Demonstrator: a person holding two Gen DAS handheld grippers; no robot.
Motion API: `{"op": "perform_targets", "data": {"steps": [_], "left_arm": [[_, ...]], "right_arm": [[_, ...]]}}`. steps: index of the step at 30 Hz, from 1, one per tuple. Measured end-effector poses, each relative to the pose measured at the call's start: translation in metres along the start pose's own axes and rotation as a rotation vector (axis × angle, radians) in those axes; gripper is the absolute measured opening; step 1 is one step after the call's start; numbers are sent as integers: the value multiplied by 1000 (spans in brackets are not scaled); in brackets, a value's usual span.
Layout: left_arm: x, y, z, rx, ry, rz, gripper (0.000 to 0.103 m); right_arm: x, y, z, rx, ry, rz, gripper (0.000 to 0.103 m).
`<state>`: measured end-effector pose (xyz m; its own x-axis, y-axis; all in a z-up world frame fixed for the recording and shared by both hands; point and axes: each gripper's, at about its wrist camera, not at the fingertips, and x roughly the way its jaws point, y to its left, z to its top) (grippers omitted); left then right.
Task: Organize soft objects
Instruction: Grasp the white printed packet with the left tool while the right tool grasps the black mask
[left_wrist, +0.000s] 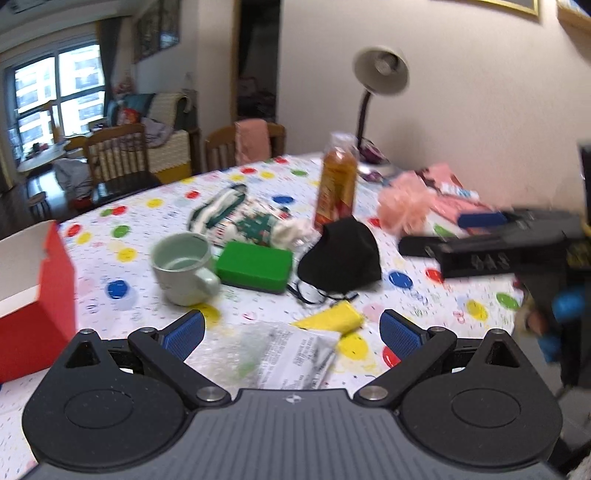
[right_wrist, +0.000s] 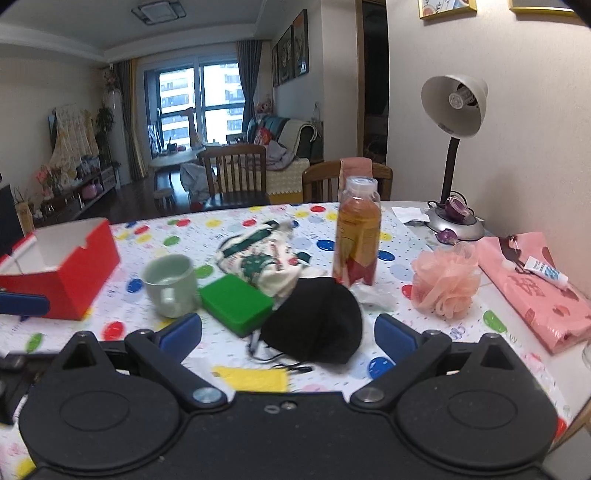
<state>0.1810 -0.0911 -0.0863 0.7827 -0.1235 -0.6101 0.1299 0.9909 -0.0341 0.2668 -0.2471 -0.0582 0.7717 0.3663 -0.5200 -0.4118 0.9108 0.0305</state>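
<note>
step: both tools (left_wrist: 291, 332) (right_wrist: 288, 334) hovering spread, empty | next: crumpled black fabric mask (right_wrist: 314, 325) sitting at 12 o'clock, needing a pinch

Seen from the right wrist, the mask (right_wrist: 314, 325) lies between the spread jaws, the sponge (right_wrist: 236, 304) and mug (right_wrist: 170, 290) to their left, the bottle (right_wrist: 356, 232) beyond, the bath pouf (right_wrist: 445, 282) right.

The room has off-white walls (right_wrist: 524, 155) and a dark floor (right_wrist: 140, 206). A large window (right_wrist: 201, 107) with grey curtains (right_wrist: 249, 81) admits daylight. Wooden chairs (right_wrist: 236, 173) stand behind the table. A sofa (right_wrist: 291, 147) sits beyond. Framed pictures (right_wrist: 291, 48) hang on the wall.
</note>
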Motion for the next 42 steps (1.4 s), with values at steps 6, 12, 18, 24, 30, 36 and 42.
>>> {"op": "perform_targets", "data": {"steps": [6,12,18,24,30,36,42], "left_arm": [[38,-5,-10,19,93,-11,102],[67,-5,-17,31,156,7,101],[86,-14,-20,111,173,35,98],[102,-16,-25,141,202,43,91],[110,-20,-30,175,229,57,79],[114,-19,-29,191,237,93,59],[111,-23,-27,220,227,105,49]], "right_arm": [[37,-23,3,-37,45,2,100],[78,-34,3,-80,101,22,99],[123,-37,5,-110,138,30,99],[154,-41,2,-123,170,50,99],[175,-39,-3,-141,203,56,99],[183,-41,-5,-139,219,46,86],[175,-44,-7,-152,207,33,60]]}}
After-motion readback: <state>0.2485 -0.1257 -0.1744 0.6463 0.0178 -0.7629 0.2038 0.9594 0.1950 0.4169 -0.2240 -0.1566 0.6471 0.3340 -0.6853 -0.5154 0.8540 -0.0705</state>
